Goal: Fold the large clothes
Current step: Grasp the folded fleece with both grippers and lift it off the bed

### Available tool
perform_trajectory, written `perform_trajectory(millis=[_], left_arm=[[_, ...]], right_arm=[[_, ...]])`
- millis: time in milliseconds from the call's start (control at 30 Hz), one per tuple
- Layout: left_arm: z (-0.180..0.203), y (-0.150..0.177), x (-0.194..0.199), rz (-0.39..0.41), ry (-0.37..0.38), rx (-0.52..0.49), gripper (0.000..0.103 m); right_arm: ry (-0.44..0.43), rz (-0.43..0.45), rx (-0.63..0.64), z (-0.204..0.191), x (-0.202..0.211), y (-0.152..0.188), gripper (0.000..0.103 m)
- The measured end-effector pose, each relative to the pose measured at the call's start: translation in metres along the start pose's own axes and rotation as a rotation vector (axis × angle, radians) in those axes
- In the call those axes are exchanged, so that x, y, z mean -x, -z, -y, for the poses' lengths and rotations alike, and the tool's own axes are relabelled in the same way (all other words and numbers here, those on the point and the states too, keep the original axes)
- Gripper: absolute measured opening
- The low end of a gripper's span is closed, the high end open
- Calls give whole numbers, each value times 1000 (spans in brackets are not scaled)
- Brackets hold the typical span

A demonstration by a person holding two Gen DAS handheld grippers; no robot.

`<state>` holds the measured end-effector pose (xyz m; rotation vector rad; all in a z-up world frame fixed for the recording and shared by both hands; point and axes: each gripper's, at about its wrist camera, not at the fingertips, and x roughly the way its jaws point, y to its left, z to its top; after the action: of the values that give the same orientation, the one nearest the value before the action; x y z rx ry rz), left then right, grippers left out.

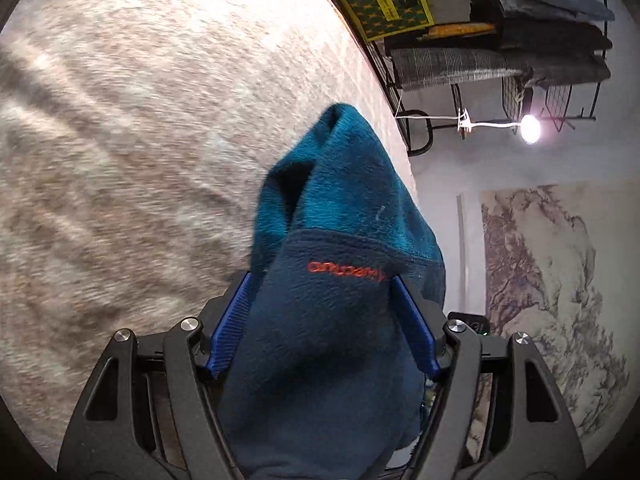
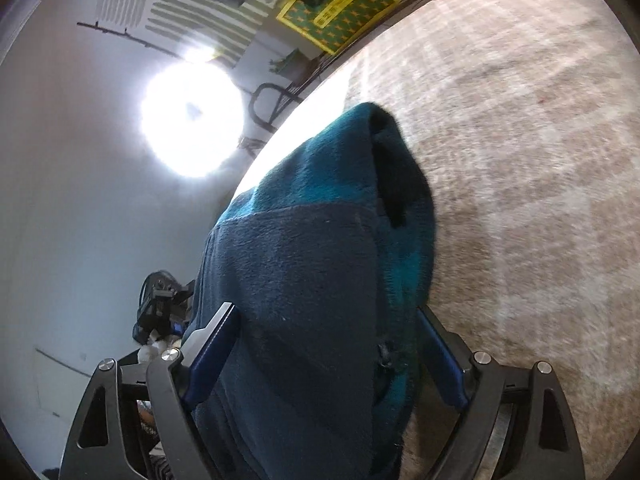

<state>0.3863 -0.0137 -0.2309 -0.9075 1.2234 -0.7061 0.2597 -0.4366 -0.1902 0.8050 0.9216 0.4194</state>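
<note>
Two tongs of mine hold one blue fleece above a fuzzy beige surface.

Left view: my left tongs (image 1: 320, 320) squeeze the fleece (image 1: 332, 320), which points to 12 o'clock. It bunches thick and could slip out. Only here I see orange letters (image 1: 346, 273).

Right view: my right tongs (image 2: 328, 344) squeeze it too. A bright lamp (image 2: 192, 128) at 10 o'clock could hide the edge.

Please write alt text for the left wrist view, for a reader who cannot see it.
A thick bunch of blue fleece, navy with orange lettering and teal further out, fills the left claw between its blue pads. A beige shaggy surface lies beneath, and at upper right a rack of folded fabrics stands near a bright lamp.
</note>
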Motion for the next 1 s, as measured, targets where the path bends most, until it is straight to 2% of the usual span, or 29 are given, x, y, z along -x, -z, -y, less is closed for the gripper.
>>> perform_trajectory(millis=[67, 100, 233, 267, 367, 533, 733, 900, 1000], left_arm=[[5, 1, -5, 2, -27, -11, 66], [5, 2, -4, 1, -39, -17, 60], [16, 8, -2, 17, -100, -85, 44], [22, 11, -1, 25, -118, -112, 43], [37, 19, 4, 51, -150, -178, 39], [55, 31, 14, 81, -147, -223, 35], [88, 50, 15, 77, -130, -280, 34], [127, 66, -9, 42, -100, -331, 34], [156, 77, -39, 3, -87, -378, 34]], right_arm=[[-6, -18, 12, -3, -4, -1, 86], [-1, -22, 16, -5, -4, 2, 83], [48, -38, 55, -17, -5, 8, 56], [60, -38, 71, -21, -4, 9, 49], [115, -27, 135, -40, 1, 12, 41], [179, -5, 210, -70, 16, 17, 38], [242, 14, 294, -98, 50, 26, 36], [269, 66, 299, -99, 94, 18, 36], [309, 86, 302, -91, 121, 10, 36]])
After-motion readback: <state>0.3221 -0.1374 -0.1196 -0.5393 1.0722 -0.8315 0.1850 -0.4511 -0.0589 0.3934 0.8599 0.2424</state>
